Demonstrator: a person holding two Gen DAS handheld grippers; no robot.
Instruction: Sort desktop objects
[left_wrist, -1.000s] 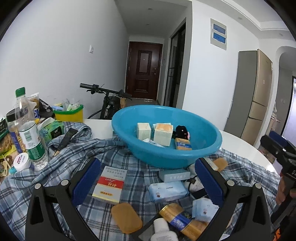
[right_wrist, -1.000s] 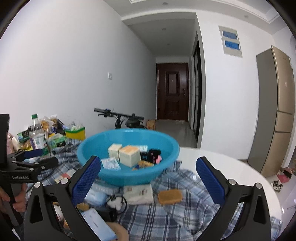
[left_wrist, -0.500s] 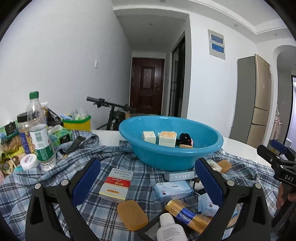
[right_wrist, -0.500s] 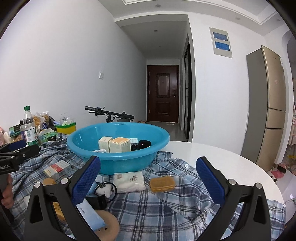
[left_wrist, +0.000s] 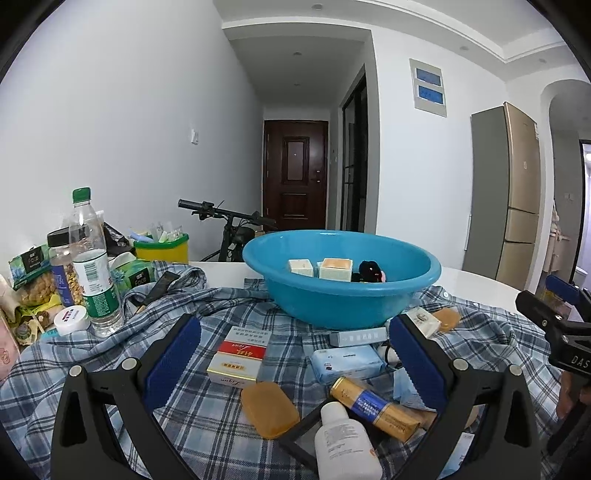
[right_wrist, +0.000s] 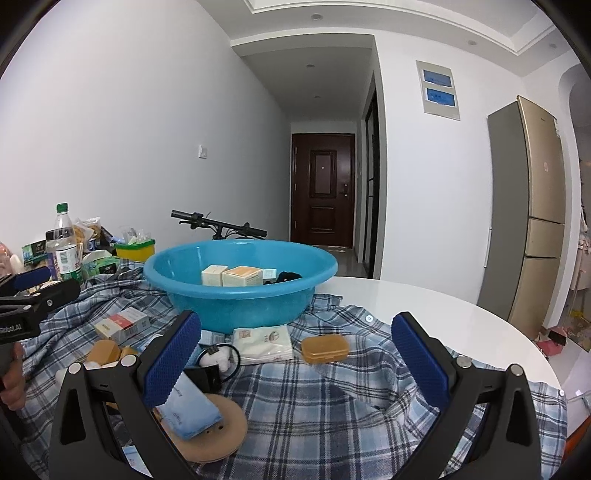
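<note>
blue basin (left_wrist: 343, 295) half filled; both claws, left claw (left_wrist: 295, 365) and right claw (right_wrist: 297, 363), spread and empty between picks; next likely the amber case (right_wrist: 325, 349).

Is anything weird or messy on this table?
Yes. A plaid shirt lies crumpled over the white table like a tablecloth, with a blue basin and small boxes on it. A white bottle lies tipped over near the left tool.

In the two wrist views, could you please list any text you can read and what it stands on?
"DAS": right hand-held gripper
"obot.AI", start cut off: left hand-held gripper
"FoCo": green packet
Red and gold box, water bottle label, white bottle: print too small to read.
</note>
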